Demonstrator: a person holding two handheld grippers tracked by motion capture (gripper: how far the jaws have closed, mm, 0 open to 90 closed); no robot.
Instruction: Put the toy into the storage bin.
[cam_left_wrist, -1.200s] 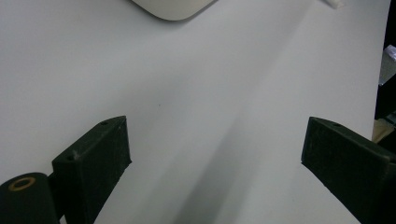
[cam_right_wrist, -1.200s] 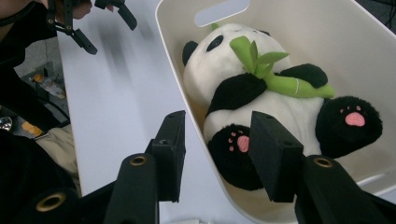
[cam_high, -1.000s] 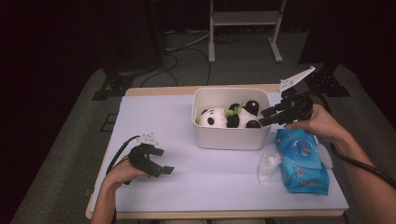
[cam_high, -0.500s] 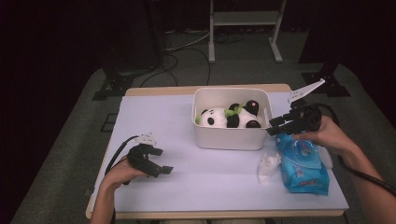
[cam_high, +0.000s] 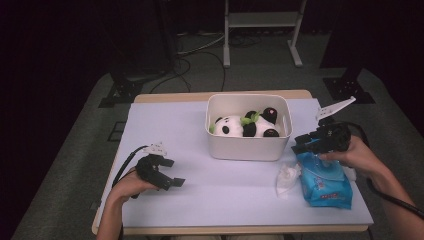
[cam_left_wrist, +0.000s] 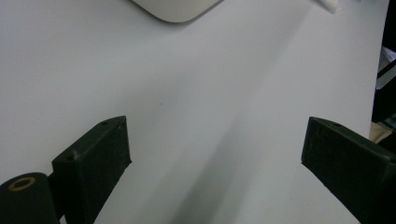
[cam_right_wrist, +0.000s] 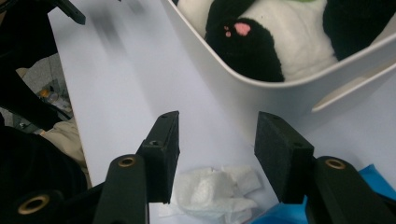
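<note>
A white bin (cam_high: 248, 149) stands mid-table with a black-and-white panda plush (cam_high: 245, 126) lying inside. My right gripper (cam_high: 299, 146) hovers just off the bin's right wall, over the top edge of a blue wipes pack (cam_high: 324, 182). Its jaws have just been opening and nothing is between them. In the right gripper view, this gripper (cam_right_wrist: 217, 116) looks down at a crumpled white tissue (cam_right_wrist: 212, 189) on the table, beside the bin (cam_right_wrist: 243, 88) and the panda (cam_right_wrist: 285, 42). My left gripper (cam_high: 174, 173) rests open at the front left, with bare table between its jaws (cam_left_wrist: 217, 123).
The tissue (cam_high: 287, 178) lies left of the wipes pack, near the front right. The table (cam_high: 170, 125) has a lavender top with wooden edges. Dark floor, cables and a metal stand lie beyond the far edge. A corner of the bin (cam_left_wrist: 177, 9) sits ahead of the left gripper.
My right gripper has come off the bin's right rim, moving right and down toward the blue pack. The left gripper has stayed put.
</note>
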